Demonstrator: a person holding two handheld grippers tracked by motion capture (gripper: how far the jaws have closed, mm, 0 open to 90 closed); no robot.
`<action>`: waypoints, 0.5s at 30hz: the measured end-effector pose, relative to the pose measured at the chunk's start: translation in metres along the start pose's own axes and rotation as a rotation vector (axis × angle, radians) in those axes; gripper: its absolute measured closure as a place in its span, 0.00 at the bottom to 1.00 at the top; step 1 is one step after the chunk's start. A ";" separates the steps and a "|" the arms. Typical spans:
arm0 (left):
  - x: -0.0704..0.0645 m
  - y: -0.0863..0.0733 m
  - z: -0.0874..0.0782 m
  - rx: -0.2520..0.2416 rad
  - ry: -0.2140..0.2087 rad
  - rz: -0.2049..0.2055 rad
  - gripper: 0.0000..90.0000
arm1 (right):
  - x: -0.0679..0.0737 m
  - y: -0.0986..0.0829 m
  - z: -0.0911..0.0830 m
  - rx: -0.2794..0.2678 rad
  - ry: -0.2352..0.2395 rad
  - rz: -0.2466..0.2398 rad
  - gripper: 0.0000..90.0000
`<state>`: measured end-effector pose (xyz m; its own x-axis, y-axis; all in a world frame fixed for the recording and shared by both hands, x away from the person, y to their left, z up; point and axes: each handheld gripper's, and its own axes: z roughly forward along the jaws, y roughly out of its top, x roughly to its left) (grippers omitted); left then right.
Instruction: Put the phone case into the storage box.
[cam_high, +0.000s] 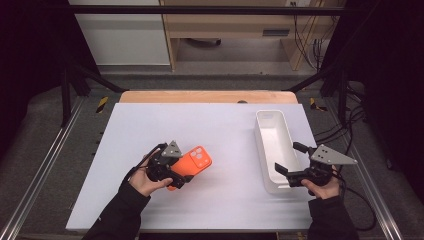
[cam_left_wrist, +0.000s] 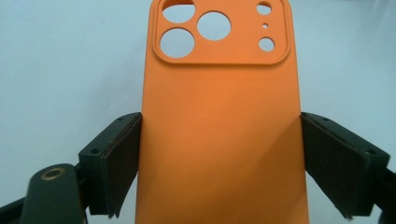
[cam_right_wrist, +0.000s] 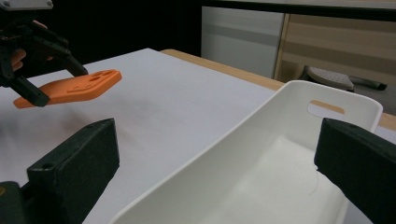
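- My left hand-held gripper (cam_high: 176, 176) clamps the long edges of a light, flexible orange silicone phone case (cam_high: 192, 163), lifted just above the white table (cam_high: 225, 135).
- My right hand-held gripper (cam_high: 287, 161) gapes empty around the white plastic bin's (cam_high: 280, 182) near end.

Right hand-held gripper (cam_right_wrist: 215, 172) jaws wide apart w/ white bin (cam_right_wrist: 261, 158) between; orange phone case (cam_right_wrist: 70, 87) beyond.

High view looks down and forward over the whole table (cam_high: 150, 200). Left gripper view sits close above the case (cam_left_wrist: 219, 140). Right gripper view looks low across the bin (cam_right_wrist: 261, 154); all three catch the case.
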<state>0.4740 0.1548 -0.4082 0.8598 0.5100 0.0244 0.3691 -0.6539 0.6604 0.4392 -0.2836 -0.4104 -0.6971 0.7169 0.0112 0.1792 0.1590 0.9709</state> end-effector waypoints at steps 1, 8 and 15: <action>-0.001 0.001 0.000 -0.001 -0.002 0.002 0.17 | 0.001 0.000 0.001 0.000 0.003 -0.002 0.01; -0.007 0.004 -0.002 -0.005 -0.010 0.025 0.17 | 0.006 0.003 0.004 0.013 0.018 -0.021 0.00; -0.012 0.007 -0.003 -0.011 -0.022 0.041 0.17 | 0.012 0.005 0.008 0.027 0.037 -0.038 0.00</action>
<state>0.4651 0.1456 -0.4013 0.8815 0.4709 0.0351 0.3298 -0.6673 0.6678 0.4374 -0.2685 -0.4074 -0.7287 0.6846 -0.0165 0.1704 0.2046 0.9639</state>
